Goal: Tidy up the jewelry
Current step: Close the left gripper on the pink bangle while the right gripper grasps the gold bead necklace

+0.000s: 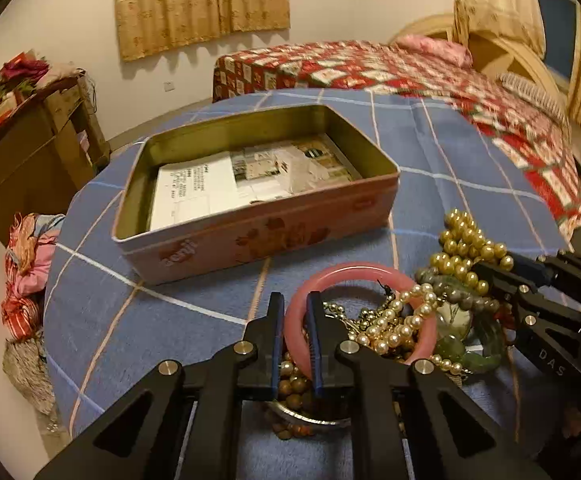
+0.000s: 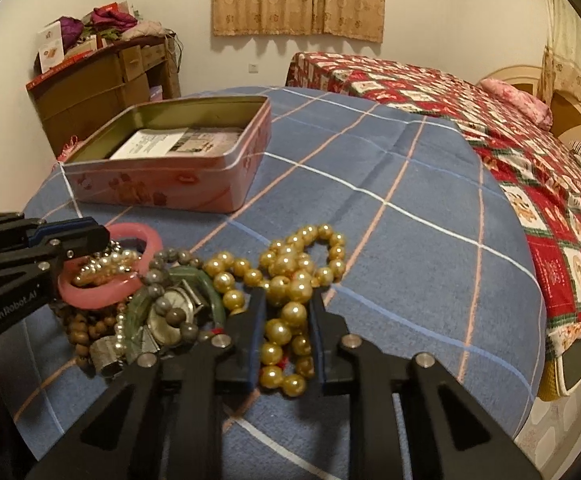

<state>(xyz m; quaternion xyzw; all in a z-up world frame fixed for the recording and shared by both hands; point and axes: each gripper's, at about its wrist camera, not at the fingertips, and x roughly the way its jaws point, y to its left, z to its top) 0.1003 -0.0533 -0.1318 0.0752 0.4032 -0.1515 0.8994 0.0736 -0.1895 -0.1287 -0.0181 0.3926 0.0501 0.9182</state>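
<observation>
Left wrist view: rides behind the left claw (image 1: pixel 295 316), angled down, close over the jewelry heap (image 1: pixel 430 312).
Right wrist view: sits behind the right claw (image 2: pixel 288 304), angled down, close on the gold beads (image 2: pixel 290 280).
Facing: both look past the pink tin (image 1: pixel 250 216) toward the curtained wall.
Shared: heap, tin, blue checked cloth (image 2: pixel 390 240), bed, each other's claw.

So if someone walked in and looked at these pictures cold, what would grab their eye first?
Probably the tangled heap of jewelry on the blue checked blanket, with the left gripper closed on the pink bangle and the right gripper straddling the big gold bead necklace. Next, the open pink tin behind the heap, holding only printed paper, and the red patchwork bed beyond.
</observation>
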